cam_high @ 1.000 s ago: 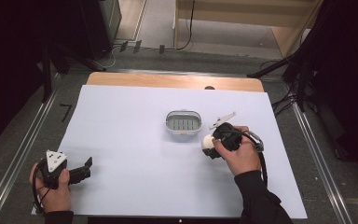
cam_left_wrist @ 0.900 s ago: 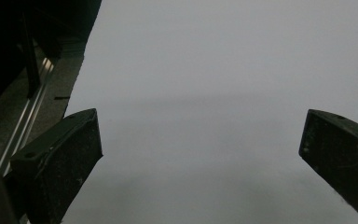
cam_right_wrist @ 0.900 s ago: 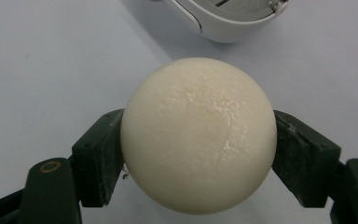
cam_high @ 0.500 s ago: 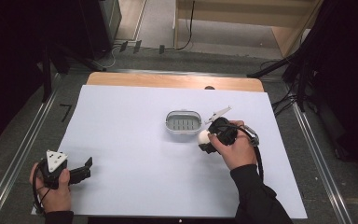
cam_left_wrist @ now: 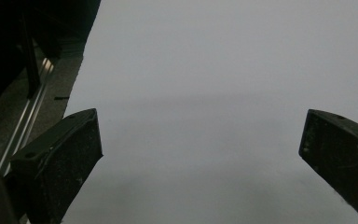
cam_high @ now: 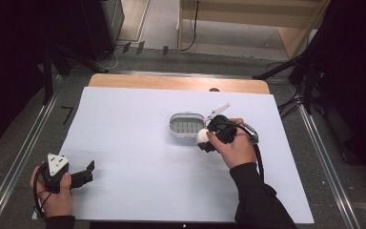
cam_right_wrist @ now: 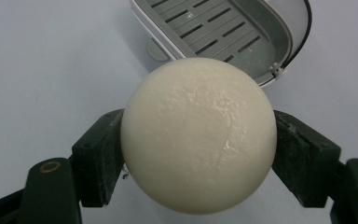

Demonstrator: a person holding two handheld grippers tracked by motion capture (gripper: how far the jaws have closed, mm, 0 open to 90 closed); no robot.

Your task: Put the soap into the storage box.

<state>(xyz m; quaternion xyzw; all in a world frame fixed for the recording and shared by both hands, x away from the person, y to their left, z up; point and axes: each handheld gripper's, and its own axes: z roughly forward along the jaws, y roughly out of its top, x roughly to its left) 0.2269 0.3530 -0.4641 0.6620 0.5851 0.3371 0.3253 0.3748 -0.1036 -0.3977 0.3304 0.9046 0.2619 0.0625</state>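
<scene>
A round cream-white soap bar [cam_right_wrist: 198, 135] is clamped between the two black jaws of my right gripper [cam_right_wrist: 198, 154]. In the high view the same soap bar [cam_high: 202, 136] shows at the tip of my right gripper [cam_high: 206, 140], just at the right front corner of a grey slotted soap dish [cam_high: 187, 125]. The soap dish [cam_right_wrist: 228, 30] lies close behind the soap, with nothing in its slotted tray. My left gripper [cam_high: 86, 172] rests near the sheet's front left corner, jaws wide apart over bare paper [cam_left_wrist: 200, 140].
A large white paper sheet [cam_high: 124, 143] covers the table, with a wooden edge [cam_high: 171, 82] at the back. Metal rails [cam_high: 24, 152] run along both sides. Dark stands and cables sit beyond the table.
My right hand has carried the soap bar leftward and slightly back, closer to the soap dish. The left hand has stayed where it was.
</scene>
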